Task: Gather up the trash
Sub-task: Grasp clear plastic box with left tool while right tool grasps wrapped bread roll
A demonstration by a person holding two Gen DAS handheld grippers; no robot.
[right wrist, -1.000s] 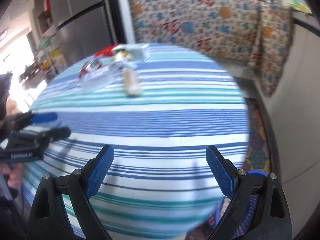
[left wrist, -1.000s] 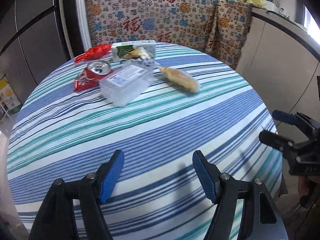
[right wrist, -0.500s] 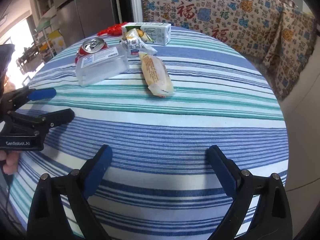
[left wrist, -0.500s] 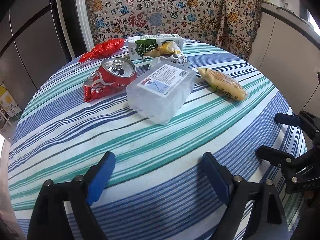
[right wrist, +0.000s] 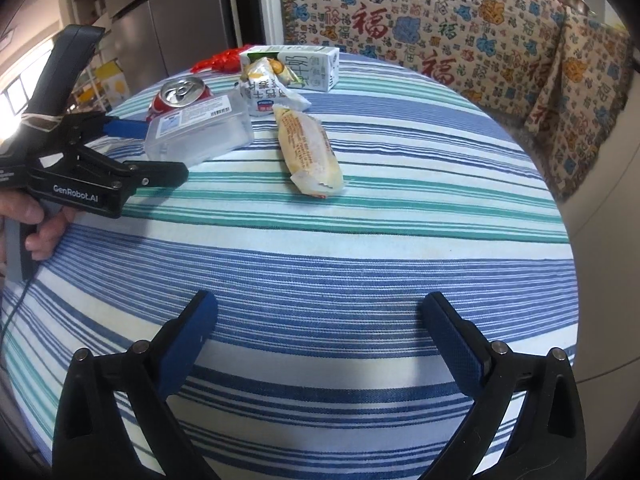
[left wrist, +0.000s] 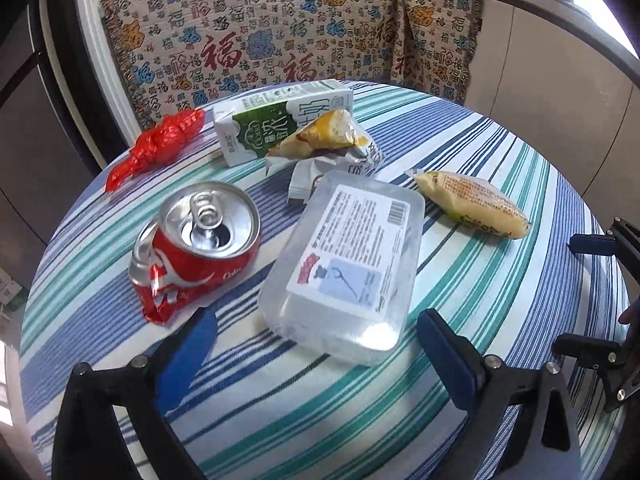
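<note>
Left gripper (left wrist: 316, 338) nearer, clear plastic box (left wrist: 346, 264) just beyond spread fingers (left wrist: 188, 354)

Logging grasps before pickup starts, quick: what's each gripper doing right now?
Left gripper: open, jaws just widened, holding nothing, near the clear plastic box.
Right gripper: open, empty.

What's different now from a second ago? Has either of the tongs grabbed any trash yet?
Nothing is grabbed. The left tongs have closed in on the trash, their jaws just opening wider, and now frame the near end of the clear plastic box without touching it. The right tongs moved up slightly at first, jaws opening, over bare tablecloth. The crushed can, milk carton and yellow wrapper lie unmoved.
</note>
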